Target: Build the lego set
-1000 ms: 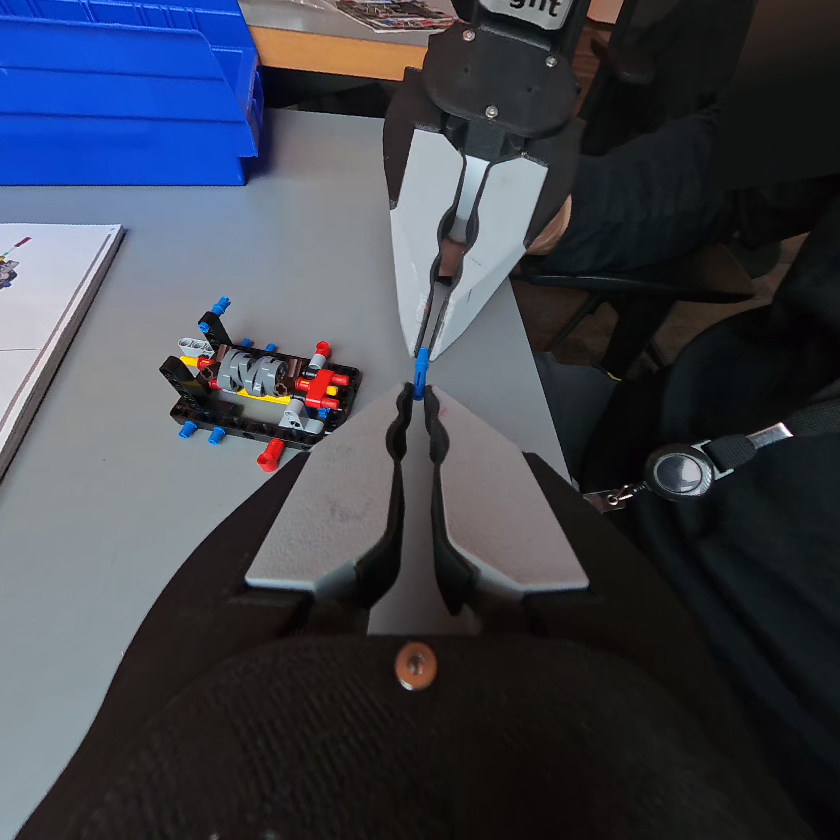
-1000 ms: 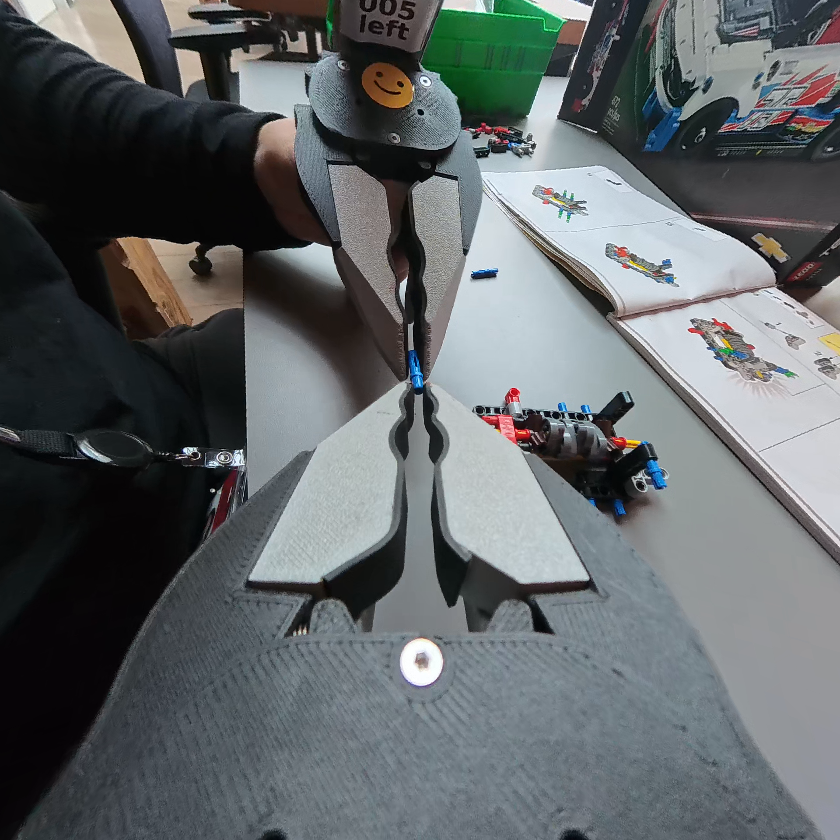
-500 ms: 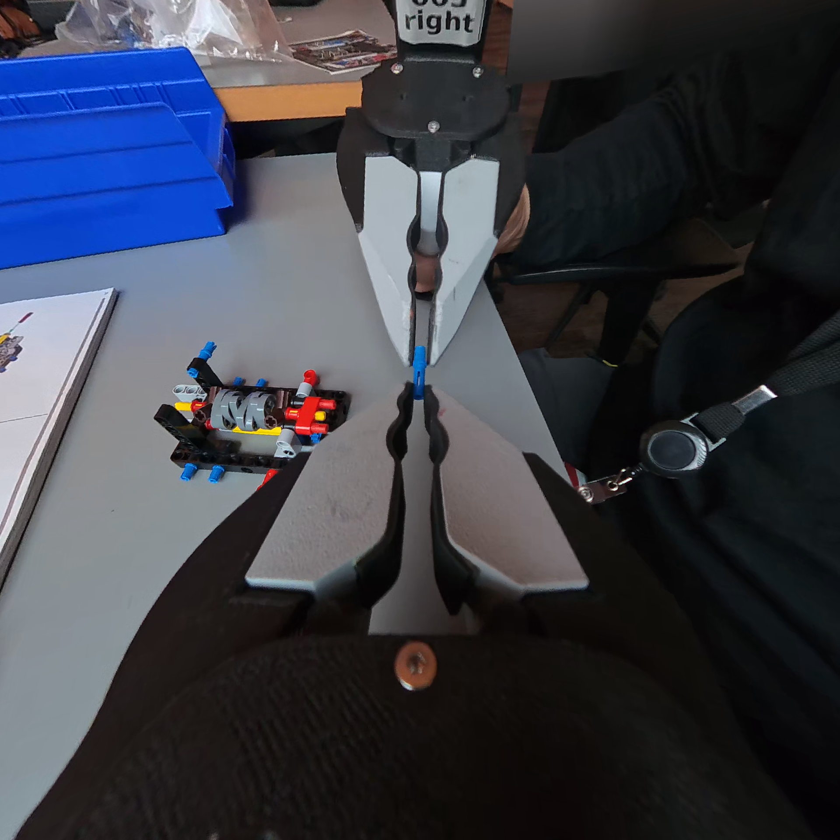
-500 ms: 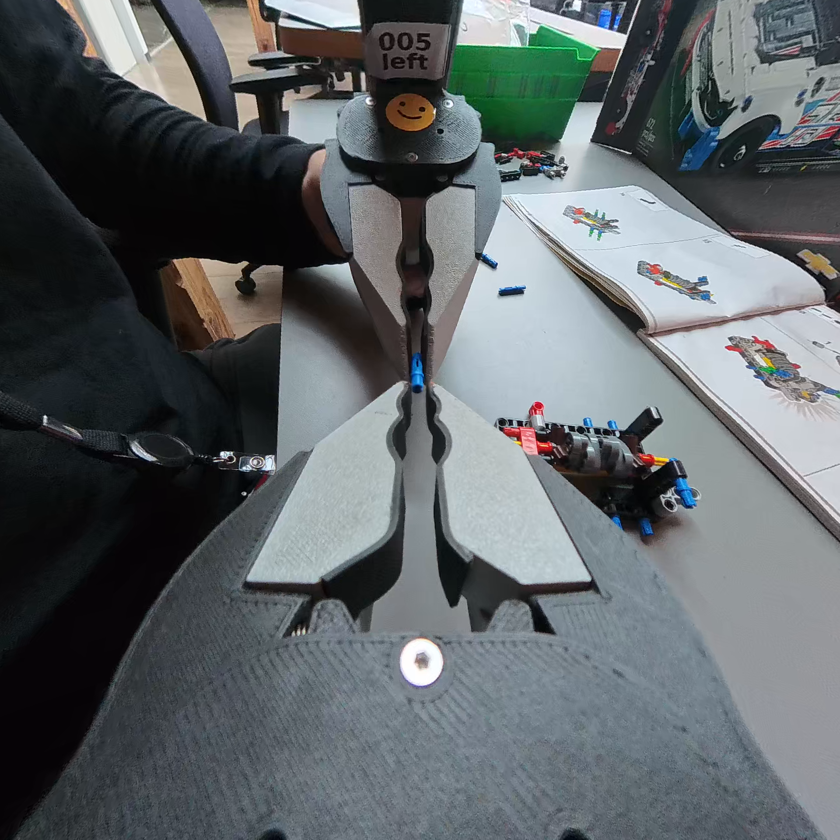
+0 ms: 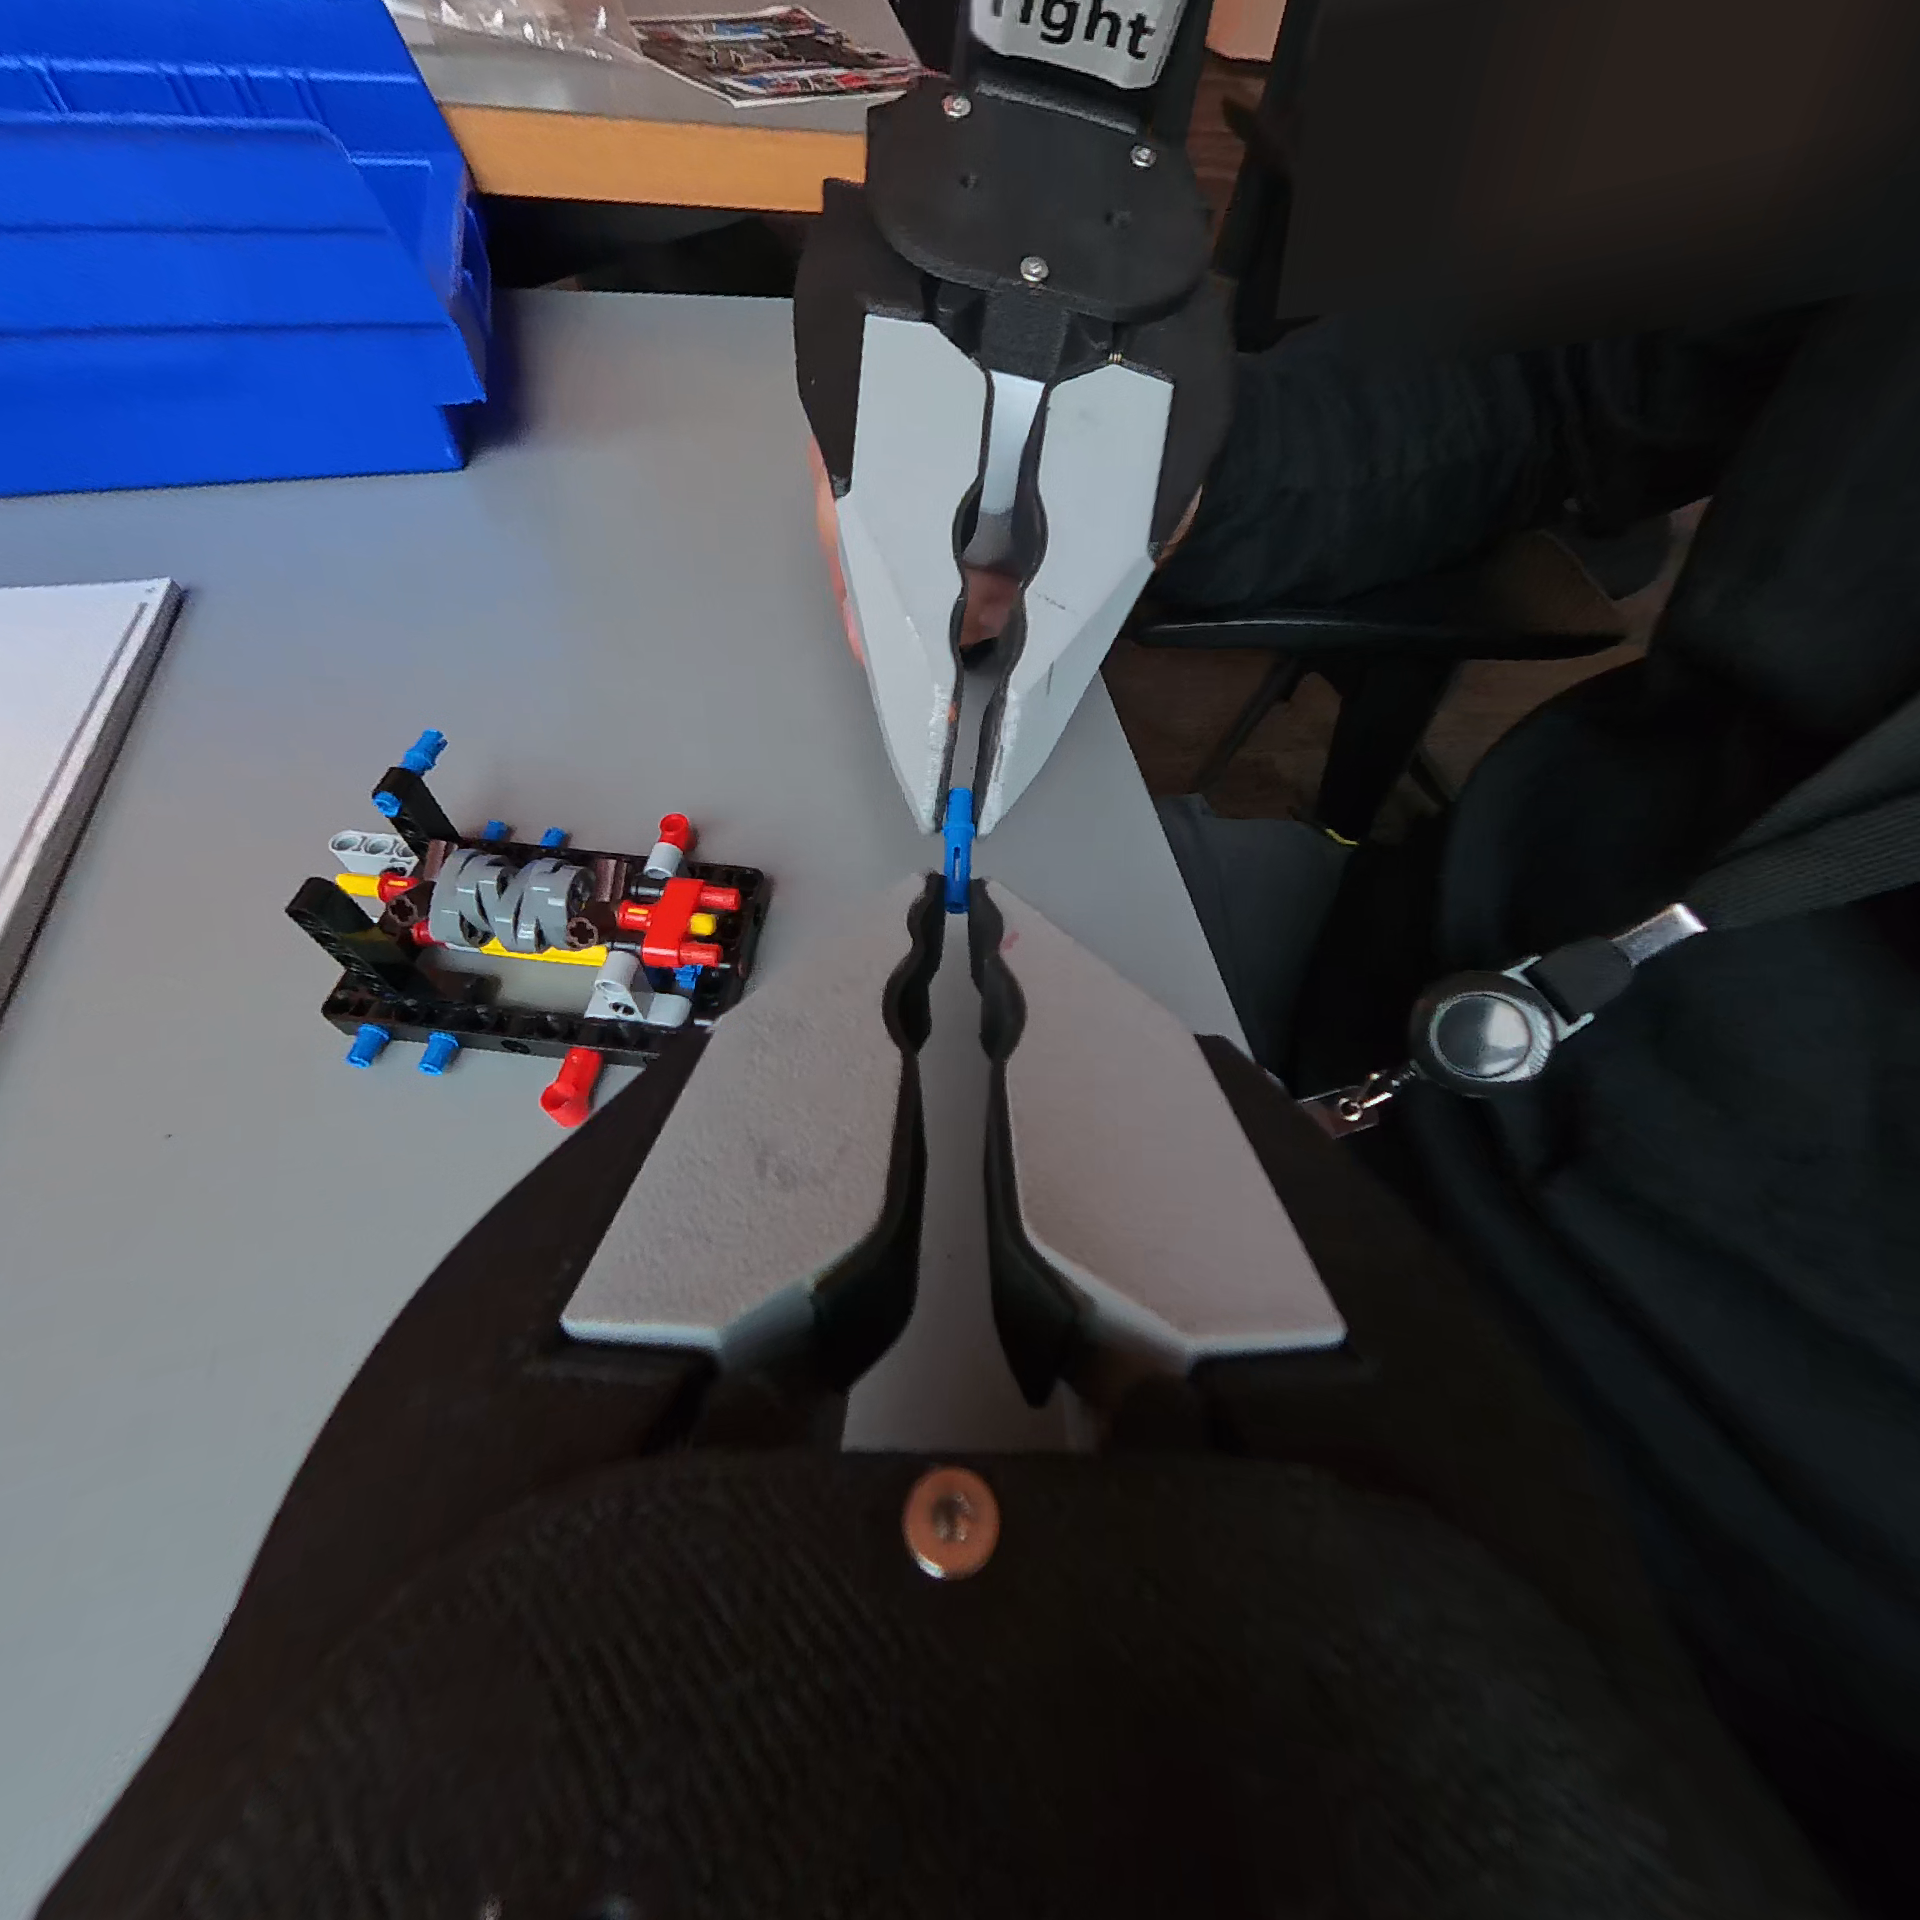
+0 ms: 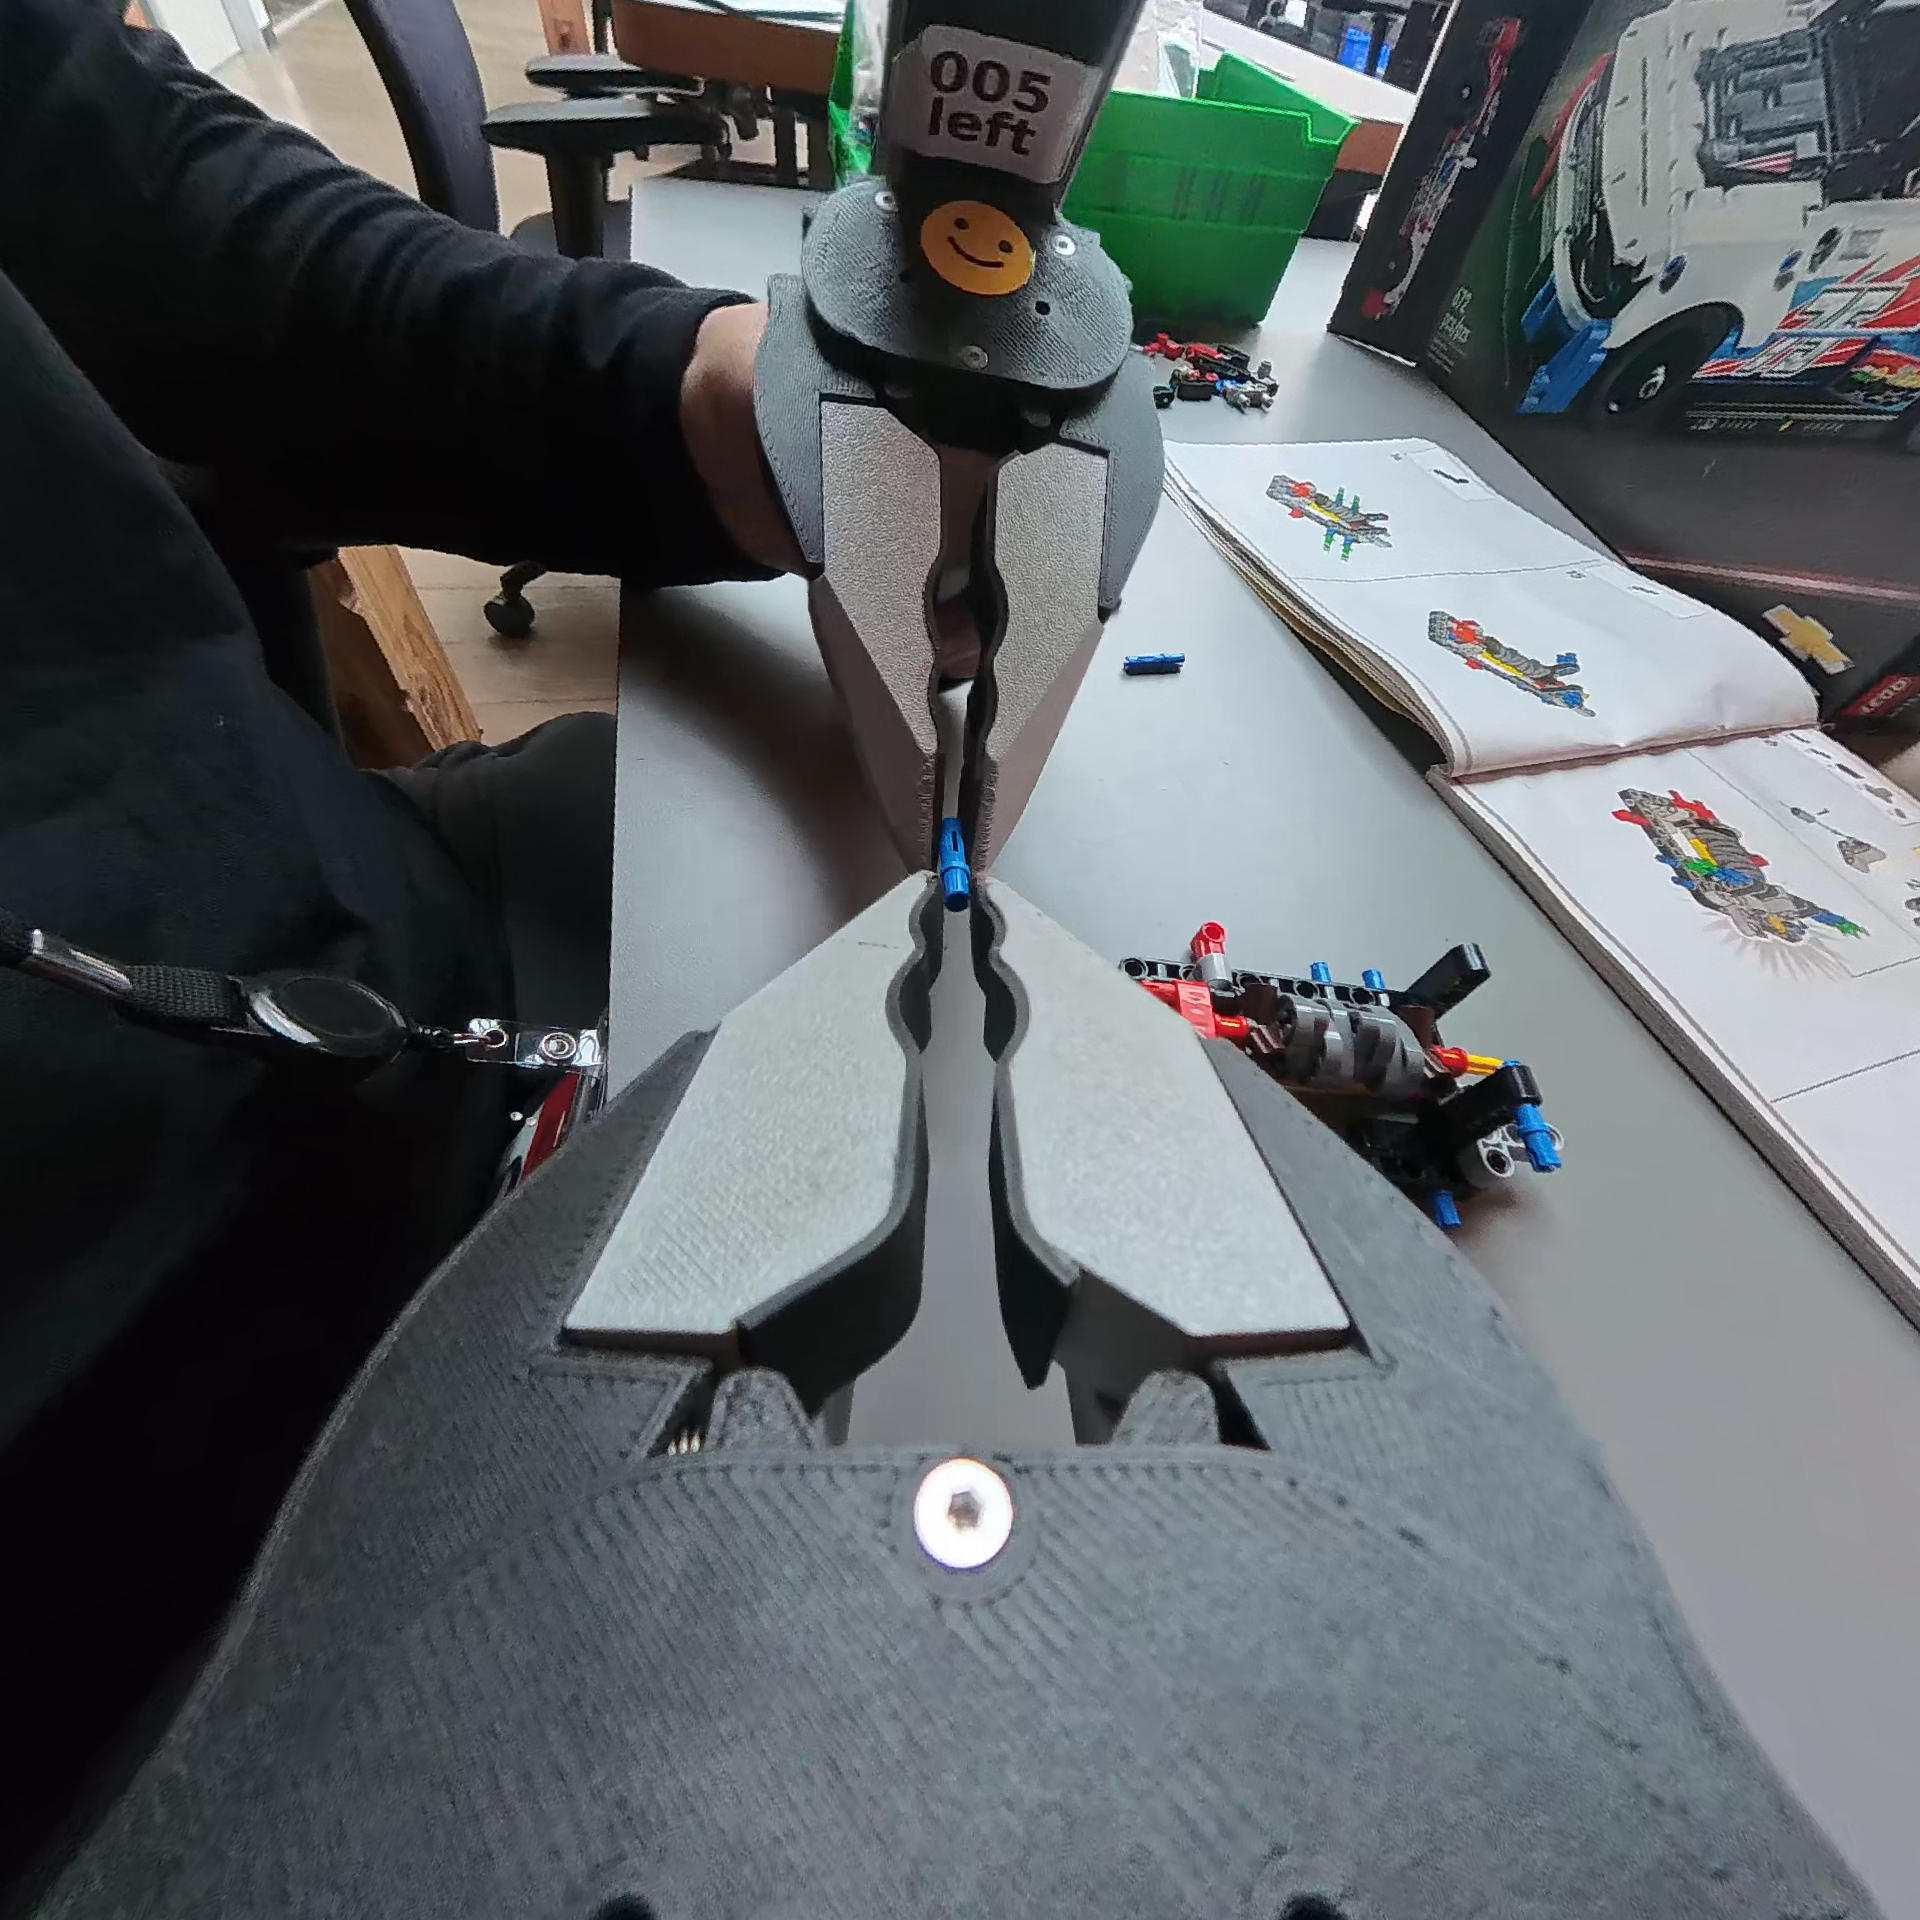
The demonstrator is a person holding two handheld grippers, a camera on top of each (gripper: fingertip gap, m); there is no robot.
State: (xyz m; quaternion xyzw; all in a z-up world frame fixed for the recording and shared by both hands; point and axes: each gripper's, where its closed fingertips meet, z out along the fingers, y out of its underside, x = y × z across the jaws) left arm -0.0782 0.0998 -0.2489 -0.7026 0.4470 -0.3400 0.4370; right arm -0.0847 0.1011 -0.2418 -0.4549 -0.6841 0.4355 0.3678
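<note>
Pinching opposite ends of one small blue pin (image 5: pixel 957 854), the left claw (image 5: pixel 956 899) and the right claw (image 6: pixel 956 896) meet tip to tip above the near edge of the grey desk (image 5: pixel 644 582). Each claw's fingers are pressed together on the pin, with only its middle showing between the two sets of tips. The right claw comes in from the far side in the left wrist view, tilted tips-down, with a hand (image 6: pixel 727 436) in a black sleeve gripping the left one behind its body. On the desk just beside the claws lies the partly built lego frame (image 5: pixel 530 925), black with grey, red, yellow and blue parts. A loose blue pin (image 6: pixel 1153 663) lies farther off, near the open instruction booklet (image 6: pixel 1538 644). Blue bins (image 5: pixel 229 249) sit at the desk's far edge.
</note>
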